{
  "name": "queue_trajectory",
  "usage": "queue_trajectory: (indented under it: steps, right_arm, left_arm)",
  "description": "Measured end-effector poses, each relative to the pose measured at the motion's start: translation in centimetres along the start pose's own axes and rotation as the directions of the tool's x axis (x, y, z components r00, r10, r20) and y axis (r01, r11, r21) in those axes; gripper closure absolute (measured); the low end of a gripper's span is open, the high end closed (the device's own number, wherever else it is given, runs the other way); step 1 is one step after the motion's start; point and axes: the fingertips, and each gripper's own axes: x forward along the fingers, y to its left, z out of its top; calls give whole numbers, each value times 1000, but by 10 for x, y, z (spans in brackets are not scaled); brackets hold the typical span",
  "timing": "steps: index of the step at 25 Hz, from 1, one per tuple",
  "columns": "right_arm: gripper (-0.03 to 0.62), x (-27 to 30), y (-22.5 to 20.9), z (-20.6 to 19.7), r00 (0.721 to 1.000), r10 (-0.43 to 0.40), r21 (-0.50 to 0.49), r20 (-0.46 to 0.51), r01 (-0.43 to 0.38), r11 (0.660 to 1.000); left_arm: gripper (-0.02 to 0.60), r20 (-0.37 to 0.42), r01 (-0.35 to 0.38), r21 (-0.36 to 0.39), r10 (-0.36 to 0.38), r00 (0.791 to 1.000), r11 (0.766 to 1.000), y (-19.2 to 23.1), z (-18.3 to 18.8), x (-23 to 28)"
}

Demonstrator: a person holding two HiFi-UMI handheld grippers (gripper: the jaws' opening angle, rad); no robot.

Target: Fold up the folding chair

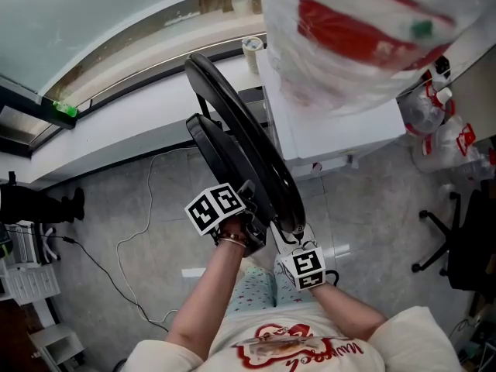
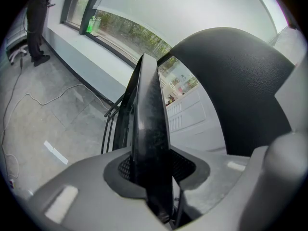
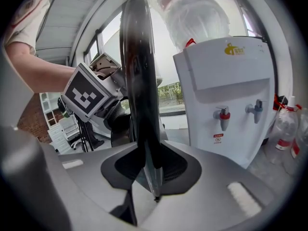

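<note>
The black folding chair (image 1: pixel 248 146) hangs above the floor in front of me, its seat and back panels close together and seen edge-on. My left gripper (image 1: pixel 249 206) is shut on the lower edge of the left panel (image 2: pixel 150 129); the other rounded panel (image 2: pixel 236 81) rises at the right of the left gripper view. My right gripper (image 1: pixel 288 232) is shut on the rim of the right panel (image 3: pixel 139 81), which runs upright between its jaws. The left gripper's marker cube (image 3: pixel 86 93) shows just beyond that panel.
A white water dispenser (image 1: pixel 333 130) with a big bottle (image 1: pixel 349 37) stands just right of the chair; its taps (image 3: pixel 222 117) face me. A cable (image 1: pixel 132 246) lies on the grey floor. Plastic bottles (image 1: pixel 442 130) and an office chair base (image 1: pixel 446 242) are at the right.
</note>
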Motion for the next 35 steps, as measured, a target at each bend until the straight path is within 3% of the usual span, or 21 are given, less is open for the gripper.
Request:
queue_trajectory:
  steps: [17,22,25,35]
  right_arm:
    - [497,-2,-33,1,1000,-3,21,-12,3,1000]
    - [478,-11,-30,9,1000,11,-76,0,-11,997]
    - [465,-24,-29,14,999,28,-86,30,-25,996]
    - [467,-37,-31,21,999,41,-133,-9,-41,990]
  left_arm:
    - [444,-1,-46,22,46,999,999,-24,-6,23]
    - [444,-6,-46,17,46,999,999,-24,-7,24]
    - [444,-5,-52,21,52,999,998,-24,-8,24]
    - [444,-8,-94,31,95,995,995,-32,-8,33]
